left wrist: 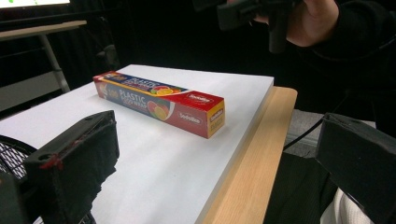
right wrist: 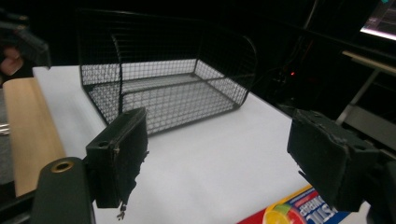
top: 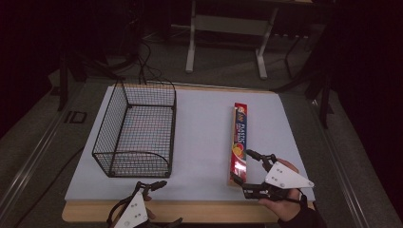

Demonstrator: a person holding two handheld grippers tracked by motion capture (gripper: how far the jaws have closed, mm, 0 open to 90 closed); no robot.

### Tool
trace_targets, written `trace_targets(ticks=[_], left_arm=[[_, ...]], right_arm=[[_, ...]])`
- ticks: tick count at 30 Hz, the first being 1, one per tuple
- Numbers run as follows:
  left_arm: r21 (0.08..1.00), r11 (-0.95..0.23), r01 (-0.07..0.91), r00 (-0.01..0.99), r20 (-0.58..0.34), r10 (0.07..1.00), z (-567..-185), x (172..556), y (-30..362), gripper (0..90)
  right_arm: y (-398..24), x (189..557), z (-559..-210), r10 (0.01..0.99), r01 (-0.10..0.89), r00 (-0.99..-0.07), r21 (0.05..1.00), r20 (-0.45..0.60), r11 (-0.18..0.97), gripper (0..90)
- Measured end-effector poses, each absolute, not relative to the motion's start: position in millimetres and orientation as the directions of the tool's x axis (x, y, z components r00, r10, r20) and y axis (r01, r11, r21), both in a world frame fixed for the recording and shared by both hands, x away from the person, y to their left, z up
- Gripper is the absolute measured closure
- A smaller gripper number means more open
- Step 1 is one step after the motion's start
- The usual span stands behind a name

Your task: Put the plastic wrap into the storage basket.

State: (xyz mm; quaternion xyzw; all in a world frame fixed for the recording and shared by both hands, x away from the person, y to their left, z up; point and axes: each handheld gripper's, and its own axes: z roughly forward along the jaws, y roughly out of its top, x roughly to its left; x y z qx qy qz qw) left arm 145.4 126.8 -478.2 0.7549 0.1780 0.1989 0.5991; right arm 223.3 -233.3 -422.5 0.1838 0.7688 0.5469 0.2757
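Lying lengthwise at the centre right of the high view, the red plastic wrap box (top: pixel 239 142) rests flat on the white sheet covering the worktop (top: pixel 204 137), its near end toward the bottom of the frame. The right gripper (top: pixel 252 173) sits at the lower right, just beside that near end, its fingers (top: pixel 255 156) spread wide apart with nothing between them; in the right gripper view a corner of the box (right wrist: pixel 299 210) shows at the bottom right, under the right-hand finger. The wire basket (top: pixel 138 128) stands upright at the centre left of the high view, well apart from the box, and looks empty. The left gripper (top: pixel 161 202) is at the bottom edge, left of centre, near the basket's front wall. In the left gripper view its fingers (left wrist: pixel 74 163) are also wide apart, holding nothing, with the box (left wrist: pixel 159 100) lying beyond them in the upper middle.
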Motion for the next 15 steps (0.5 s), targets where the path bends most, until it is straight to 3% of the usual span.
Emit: trace_targets(ticks=[3,15], left_arm=[[0.976,-0.214,0.038,0.858,0.078,0.508,-478,146,127,0.1],[0.974,-0.223,0.032,0.864,0.085,0.495,-479,145,125,0.1]], right_arm=[[-229,234,-415,0.602,-0.001,-0.770,0.944,-0.212,0.331,13.5],[-221,268,-407,0.658,0.072,-0.729,0.935,-0.188,0.346,9.5]])
